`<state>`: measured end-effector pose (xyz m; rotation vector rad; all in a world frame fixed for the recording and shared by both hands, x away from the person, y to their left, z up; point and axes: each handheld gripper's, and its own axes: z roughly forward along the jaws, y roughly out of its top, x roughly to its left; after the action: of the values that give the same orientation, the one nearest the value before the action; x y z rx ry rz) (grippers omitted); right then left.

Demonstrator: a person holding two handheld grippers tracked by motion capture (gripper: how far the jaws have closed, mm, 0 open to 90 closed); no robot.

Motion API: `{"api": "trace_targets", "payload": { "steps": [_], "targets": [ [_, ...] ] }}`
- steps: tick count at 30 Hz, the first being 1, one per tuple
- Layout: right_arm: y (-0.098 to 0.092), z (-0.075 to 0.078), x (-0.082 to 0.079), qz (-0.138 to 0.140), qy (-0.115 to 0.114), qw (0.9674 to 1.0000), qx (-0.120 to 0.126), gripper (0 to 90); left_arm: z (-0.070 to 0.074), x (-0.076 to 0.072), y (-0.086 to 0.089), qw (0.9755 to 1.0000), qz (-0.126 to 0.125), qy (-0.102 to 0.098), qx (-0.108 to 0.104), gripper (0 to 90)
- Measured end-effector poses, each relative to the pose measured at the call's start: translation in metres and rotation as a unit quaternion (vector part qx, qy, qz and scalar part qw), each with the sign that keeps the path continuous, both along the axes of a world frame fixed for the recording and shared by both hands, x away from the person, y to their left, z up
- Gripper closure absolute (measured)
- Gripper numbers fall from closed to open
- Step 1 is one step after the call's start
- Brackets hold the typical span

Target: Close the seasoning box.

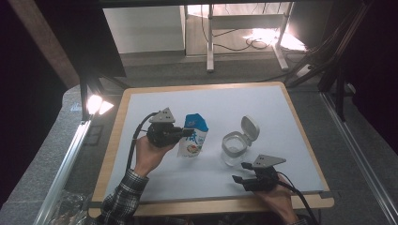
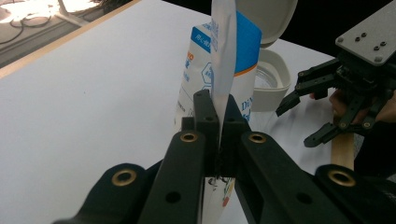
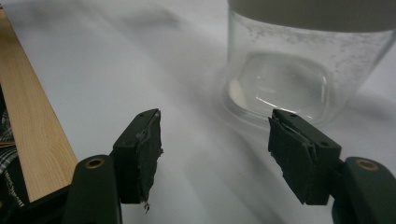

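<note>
A dim room was seen beyond the table [image 1: 141,101], with a lamp [image 1: 96,104] glowing at its far left corner and a metal desk frame [image 1: 244,33] standing on the floor behind; the table itself was covered by a white sheet inside a pale wooden rim. Near the middle of the sheet a blue-and-white pouch [image 1: 193,136] was held upright, its long axis close to vertical with the blue top leaning slightly toward the far edge. The pouch was gripped by the left gripper [image 1: 180,133], reaching in from the pouch's left side; in the left gripper view the jaws were closed on the thin side seam of the pouch [image 2: 233,70], which rose straight up between them, printed face turned to the left of that view. Just to the right of the pouch a clear glass jar [image 1: 234,149] stood upright on the sheet, its white hinged lid [image 1: 250,127] flipped open and tilted back toward the far right. The right gripper [image 1: 240,172] was held low near the table's near edge, just in front of the jar and apart from it. In the right gripper view its jaws were spread wide with nothing between them, and the jar [image 3: 299,70] was seen beyond them, nearer the right-hand jaw, its base resting on the sheet.
</note>
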<state>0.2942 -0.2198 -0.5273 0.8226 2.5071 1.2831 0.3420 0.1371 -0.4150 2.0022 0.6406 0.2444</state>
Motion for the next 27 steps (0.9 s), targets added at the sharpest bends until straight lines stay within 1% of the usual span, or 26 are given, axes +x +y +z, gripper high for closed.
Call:
{"api": "trace_targets", "payload": {
  "steps": [3, 6, 9, 13, 15, 18, 21, 24, 27],
  "targets": [
    [0.006, 0.000, -0.002, 0.007, 0.001, 1.0000, 0.001, 35.1, 0.001, -0.005, -0.003, 1.0000, -0.002, 0.002, -0.005, 90.0],
    [0.013, 0.000, -0.004, 0.015, -0.001, 0.9999, -0.005, 35.0, 0.002, -0.009, -0.006, 0.9999, -0.006, 0.004, -0.010, 90.0],
    [0.020, -0.001, -0.004, 0.021, 0.000, 0.9998, -0.005, 35.1, 0.002, -0.013, -0.010, 0.9999, -0.010, 0.004, -0.012, 90.0],
    [0.029, -0.001, -0.004, 0.019, 0.011, 0.9997, 0.009, 35.1, 0.003, -0.018, -0.015, 0.9999, -0.011, 0.007, -0.011, 90.0],
    [0.033, -0.002, -0.005, 0.019, 0.011, 0.9997, 0.013, 35.1, 0.003, -0.020, -0.017, 0.9999, -0.010, 0.008, -0.008, 90.0],
    [0.041, -0.003, -0.006, 0.018, 0.006, 0.9998, 0.010, 35.1, 0.004, -0.023, -0.019, 0.9999, -0.011, 0.010, -0.008, 90.0],
    [0.048, -0.003, -0.006, 0.019, 0.003, 0.9998, 0.008, 35.1, 0.007, -0.026, -0.022, 0.9999, -0.011, 0.008, -0.005, 90.0],
    [0.055, -0.002, -0.007, 0.016, -0.005, 0.9998, 0.005, 35.1, 0.010, -0.028, -0.025, 0.9998, -0.013, 0.008, -0.009, 90.0],
    [0.064, -0.002, -0.008, 0.012, -0.021, 0.9997, -0.007, 35.2, 0.014, -0.031, -0.029, 0.9998, -0.016, 0.008, -0.010, 90.0]
  ]
}}
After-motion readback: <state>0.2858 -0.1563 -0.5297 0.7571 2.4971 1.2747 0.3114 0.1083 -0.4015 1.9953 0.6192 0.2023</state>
